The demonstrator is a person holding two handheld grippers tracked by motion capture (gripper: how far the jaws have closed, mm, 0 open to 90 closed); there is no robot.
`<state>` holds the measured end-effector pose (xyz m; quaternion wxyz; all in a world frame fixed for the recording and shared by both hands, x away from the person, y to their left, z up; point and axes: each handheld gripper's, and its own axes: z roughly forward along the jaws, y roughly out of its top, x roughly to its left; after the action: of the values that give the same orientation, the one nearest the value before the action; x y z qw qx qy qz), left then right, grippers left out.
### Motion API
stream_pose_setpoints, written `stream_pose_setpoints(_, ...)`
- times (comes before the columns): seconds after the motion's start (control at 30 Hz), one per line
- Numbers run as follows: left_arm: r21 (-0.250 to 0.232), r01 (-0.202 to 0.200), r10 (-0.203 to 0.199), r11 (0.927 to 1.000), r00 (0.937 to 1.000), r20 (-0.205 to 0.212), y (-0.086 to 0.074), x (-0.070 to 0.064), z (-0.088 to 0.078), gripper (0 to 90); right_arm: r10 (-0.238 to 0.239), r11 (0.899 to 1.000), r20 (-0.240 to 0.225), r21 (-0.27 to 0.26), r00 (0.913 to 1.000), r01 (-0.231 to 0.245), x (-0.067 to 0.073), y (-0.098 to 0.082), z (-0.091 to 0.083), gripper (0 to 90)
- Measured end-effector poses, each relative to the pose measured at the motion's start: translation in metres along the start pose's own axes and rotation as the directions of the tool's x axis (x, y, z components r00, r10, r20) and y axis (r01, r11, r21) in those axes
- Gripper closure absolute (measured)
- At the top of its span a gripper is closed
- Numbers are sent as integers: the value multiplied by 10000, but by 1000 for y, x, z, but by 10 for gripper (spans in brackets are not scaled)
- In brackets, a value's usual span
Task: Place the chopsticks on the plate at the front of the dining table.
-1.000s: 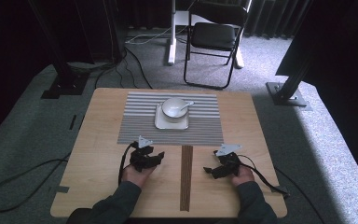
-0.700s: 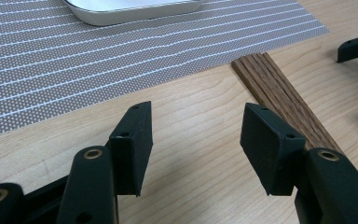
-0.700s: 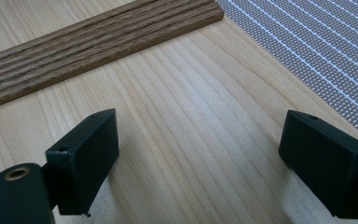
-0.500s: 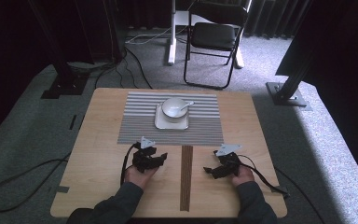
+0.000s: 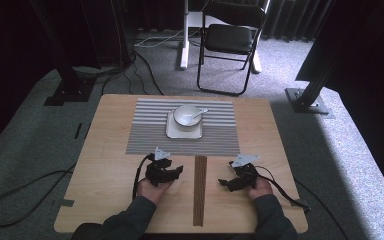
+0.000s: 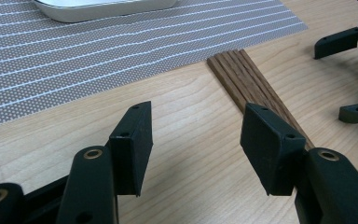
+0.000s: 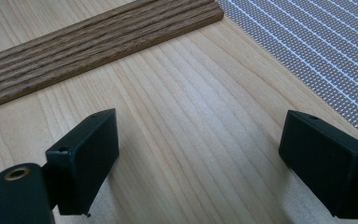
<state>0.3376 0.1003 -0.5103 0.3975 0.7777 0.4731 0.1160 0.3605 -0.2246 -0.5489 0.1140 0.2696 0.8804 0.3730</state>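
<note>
- Both tools rest near the tabletop's near edge, released and grasping nothing: left gripper (image 5: 172, 172), right gripper (image 5: 228, 183).
- Between them lies the ribbed dark wooden strip (image 5: 199, 189) — slim, flat, running from the near edge to the placemat (image 5: 145, 137).
- Likely risk: hard jaws closing on so low a strip could slide off or skid it sideways.
- The glossy bowl (image 5: 187, 114) with spoon, on its square plate toward the far edge, could be jolted if the woven mat is pushed.

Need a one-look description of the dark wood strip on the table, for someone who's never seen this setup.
Start at the light wooden table and find the grey striped placemat at its far middle. From the mat's near edge, a narrow dark wood strip runs straight toward the person, between the two hand-held grippers. It is the only dark brown, grooved piece on the pale tabletop.
</note>
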Motion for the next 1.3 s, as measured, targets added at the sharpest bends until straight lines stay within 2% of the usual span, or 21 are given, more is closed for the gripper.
stream_pose_setpoints(1.3,321,-708,690,9970,9962,530,-6,-33,12,441,2,10000,-3,2,10000,-2,0,0,0,113)
